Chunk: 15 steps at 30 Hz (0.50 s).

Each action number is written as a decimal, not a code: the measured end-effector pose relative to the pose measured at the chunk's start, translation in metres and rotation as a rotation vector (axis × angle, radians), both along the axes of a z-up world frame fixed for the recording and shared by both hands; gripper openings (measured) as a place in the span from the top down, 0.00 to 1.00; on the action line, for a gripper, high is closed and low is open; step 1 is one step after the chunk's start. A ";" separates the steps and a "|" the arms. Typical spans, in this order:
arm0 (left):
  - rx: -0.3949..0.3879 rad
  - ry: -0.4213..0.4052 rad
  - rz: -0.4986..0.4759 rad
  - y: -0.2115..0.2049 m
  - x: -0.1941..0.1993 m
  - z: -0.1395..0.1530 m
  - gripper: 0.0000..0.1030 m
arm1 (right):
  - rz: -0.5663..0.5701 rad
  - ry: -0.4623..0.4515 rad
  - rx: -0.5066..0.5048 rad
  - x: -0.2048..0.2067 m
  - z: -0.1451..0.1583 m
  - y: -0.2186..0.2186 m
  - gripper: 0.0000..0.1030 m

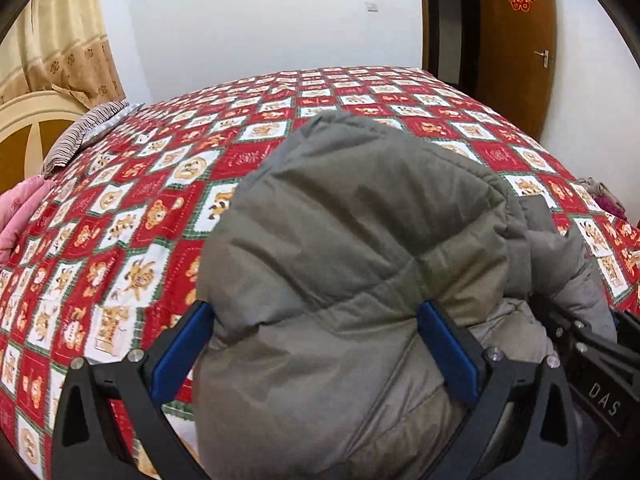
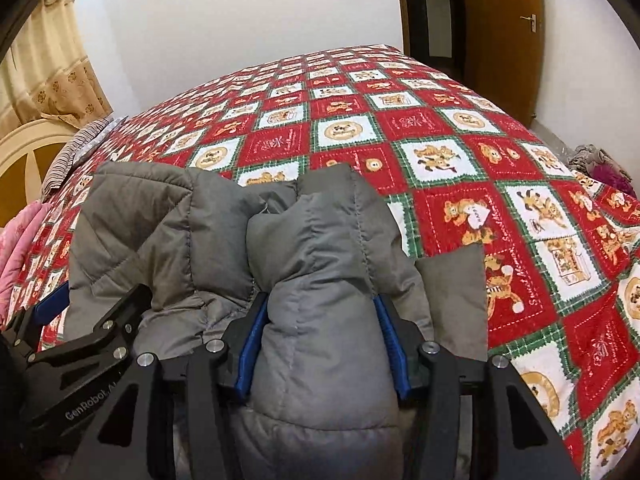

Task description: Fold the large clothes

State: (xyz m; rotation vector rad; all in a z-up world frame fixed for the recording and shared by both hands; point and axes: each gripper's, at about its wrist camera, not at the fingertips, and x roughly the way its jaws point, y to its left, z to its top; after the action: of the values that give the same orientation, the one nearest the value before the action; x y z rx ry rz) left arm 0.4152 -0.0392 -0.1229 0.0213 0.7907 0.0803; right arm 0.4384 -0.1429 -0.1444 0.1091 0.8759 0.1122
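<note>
Grey-green quilted fabric fills most of what I see: the padded jacket (image 1: 352,248) lies bunched on the bed (image 1: 132,208), near its front edge, over a red, white and green patchwork bedspread (image 2: 460,152) printed with little bears. My left tool (image 1: 316,344) has its blue pads (image 1: 182,350) set wide on either side of a thick puffed fold of the jacket, and both pads press into the cloth, so it is clamped on that bulge. My right tool (image 2: 322,344) stands narrower, its blue pads (image 2: 250,346) against the two flanks of another thick roll of the same jacket (image 2: 320,264); the padding swells out above and below the pads, so that one grips too. From the right wrist view my left tool (image 2: 86,332) shows at the lower left, close beside the right one, with the jacket heaped between and over both. From the left wrist view part of my right tool (image 1: 592,354) shows at the lower right edge, half buried in cloth. Beyond the jacket the bedspread runs flat to the far side. A striped pillow (image 1: 86,136) sits at the head on the left beside a cream headboard (image 1: 32,120), and something pink (image 1: 20,216) lies at the left edge. A brown door (image 1: 516,36) stands ajar behind, and a beige curtain (image 1: 60,40) hangs at the left.
</note>
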 end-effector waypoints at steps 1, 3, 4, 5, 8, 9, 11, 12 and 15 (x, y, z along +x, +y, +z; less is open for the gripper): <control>0.000 0.001 0.001 -0.001 0.001 -0.001 0.00 | 0.003 -0.003 -0.003 -0.001 -0.003 -0.001 0.49; 0.006 0.001 0.001 -0.004 0.001 -0.004 0.00 | 0.007 -0.007 -0.009 0.000 -0.006 -0.001 0.48; 0.007 0.001 0.002 -0.005 0.002 -0.005 0.00 | 0.008 -0.007 -0.010 0.000 -0.008 -0.001 0.48; 0.005 0.001 0.004 -0.005 0.002 -0.006 0.00 | 0.007 -0.007 -0.010 0.000 -0.009 -0.001 0.48; -0.005 0.003 0.005 -0.004 0.003 -0.009 0.00 | 0.007 -0.012 -0.020 0.000 -0.012 0.000 0.47; -0.005 0.004 0.006 -0.004 0.003 -0.010 0.00 | 0.007 -0.014 -0.022 0.000 -0.013 0.001 0.47; -0.004 0.004 0.007 -0.004 0.003 -0.011 0.00 | 0.007 -0.017 -0.027 -0.001 -0.014 0.002 0.46; -0.004 0.004 0.007 -0.005 0.003 -0.011 0.00 | 0.007 -0.019 -0.027 -0.001 -0.015 0.002 0.46; -0.008 0.008 0.007 -0.004 0.004 -0.013 0.00 | 0.008 -0.022 -0.029 -0.001 -0.017 0.002 0.46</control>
State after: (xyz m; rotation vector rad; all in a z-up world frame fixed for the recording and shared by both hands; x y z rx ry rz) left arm 0.4192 -0.0429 -0.1356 0.0111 0.7994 0.0838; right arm 0.4378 -0.1409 -0.1616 0.0771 0.8560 0.1077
